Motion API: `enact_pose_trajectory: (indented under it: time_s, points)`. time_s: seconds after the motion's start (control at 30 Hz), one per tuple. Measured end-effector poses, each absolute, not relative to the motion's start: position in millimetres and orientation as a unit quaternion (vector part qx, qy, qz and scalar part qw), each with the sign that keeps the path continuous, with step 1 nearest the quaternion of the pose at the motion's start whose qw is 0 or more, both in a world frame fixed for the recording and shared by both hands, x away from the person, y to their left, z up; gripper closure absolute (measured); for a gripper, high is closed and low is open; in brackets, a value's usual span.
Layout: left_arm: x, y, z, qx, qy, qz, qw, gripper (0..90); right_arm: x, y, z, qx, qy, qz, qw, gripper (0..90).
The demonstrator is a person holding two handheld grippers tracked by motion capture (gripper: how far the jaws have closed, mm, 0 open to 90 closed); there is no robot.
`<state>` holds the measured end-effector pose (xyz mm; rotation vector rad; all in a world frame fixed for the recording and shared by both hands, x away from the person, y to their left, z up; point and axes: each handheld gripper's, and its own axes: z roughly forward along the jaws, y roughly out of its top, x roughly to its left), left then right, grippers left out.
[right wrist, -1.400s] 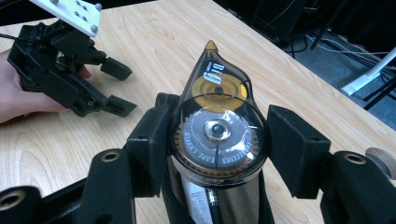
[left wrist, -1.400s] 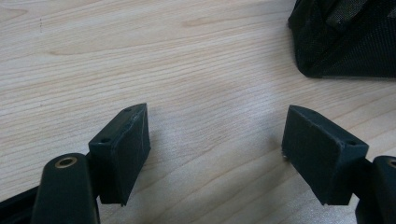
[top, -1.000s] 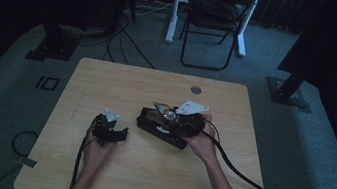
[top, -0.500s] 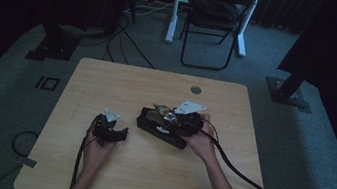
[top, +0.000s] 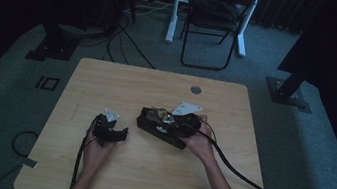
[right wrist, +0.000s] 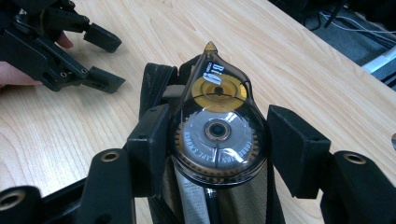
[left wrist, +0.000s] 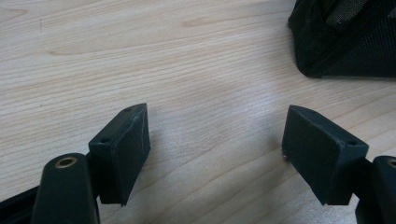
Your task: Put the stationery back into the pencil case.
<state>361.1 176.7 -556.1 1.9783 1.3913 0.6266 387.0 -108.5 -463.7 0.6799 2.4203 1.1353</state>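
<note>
A clear teardrop-shaped correction tape dispenser (right wrist: 217, 130) with a yellow hub and a grey gear wheel sits between the jaws of my right gripper (right wrist: 219, 144), which is shut on its sides. It hangs just over an open black fabric pouch (right wrist: 154, 79) lying mid-table (top: 161, 128). In the high view my right gripper (top: 172, 122) rests over the pouch's right end. My left gripper (left wrist: 215, 144) stands open above bare wood, nothing between its pads. It lies left of the pouch (left wrist: 345, 42) in the high view (top: 120, 135).
The light wooden table (top: 107, 85) has a round grommet (top: 196, 89) near its far edge. Cables trail from both grippers off the near side. A folding chair (top: 217, 26) and stand bases stand on the carpet beyond the table.
</note>
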Motion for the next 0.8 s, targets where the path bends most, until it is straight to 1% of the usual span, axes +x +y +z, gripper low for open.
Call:
enact_pose_trajectory:
  time_s: [0.8]
  points:
    - [361.2, 176.8, -556.1, 0.752, 0.528, 0.239, 0.316, 23.7, 393.1, -101.2, -479.6, 0.241, 0.882, 0.367, 0.171, 41.5]
